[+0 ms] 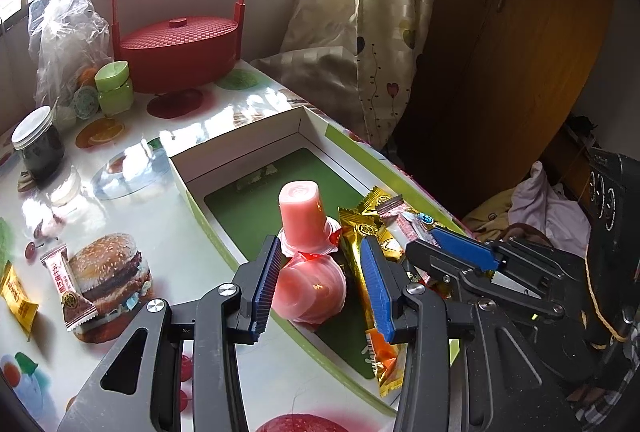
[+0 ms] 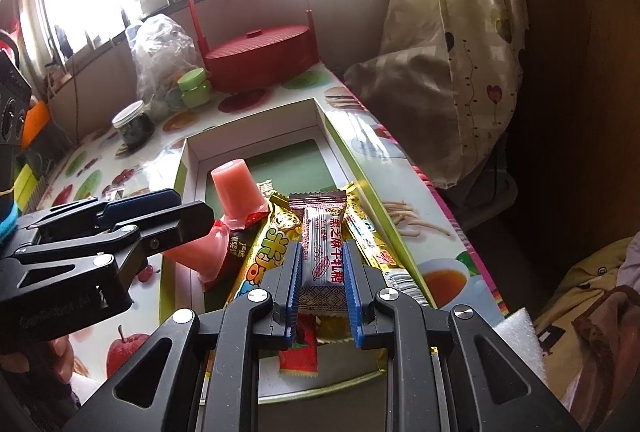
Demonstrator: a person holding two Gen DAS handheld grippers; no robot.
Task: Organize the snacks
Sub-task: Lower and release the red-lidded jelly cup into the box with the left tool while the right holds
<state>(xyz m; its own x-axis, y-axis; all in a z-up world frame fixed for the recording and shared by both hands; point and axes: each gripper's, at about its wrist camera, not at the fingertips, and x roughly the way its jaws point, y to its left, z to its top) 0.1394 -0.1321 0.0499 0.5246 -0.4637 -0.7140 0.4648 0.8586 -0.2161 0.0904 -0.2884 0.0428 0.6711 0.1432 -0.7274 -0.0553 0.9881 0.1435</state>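
Left gripper [image 1: 320, 284]: angled downward over the near end of the open box [image 1: 256, 139]. The blue pads stand apart on either side of a pink jelly cup [image 1: 310, 286] lying on its side. Whether the pads press on this cup cannot be told.

Just beyond it, a second pink jelly cup [image 1: 302, 213] stands inverted on the green box floor. To the right of both cups, a long gold snack bar [image 1: 370, 272] lies lengthwise along the box.

Right gripper [image 2: 320, 272]: angled downward over the same box, to the right of the left gripper. The jaws are clamped on a white-and-maroon candy wrapper [image 2: 322, 252], which is printed with red characters. The wrapper sits above the gold bars [image 2: 264, 248] packed in the box.

On the printed tablecloth [image 1: 168, 216], left of the box, a matching candy [image 1: 66, 284] and a yellow candy [image 1: 18, 302] lie loose.
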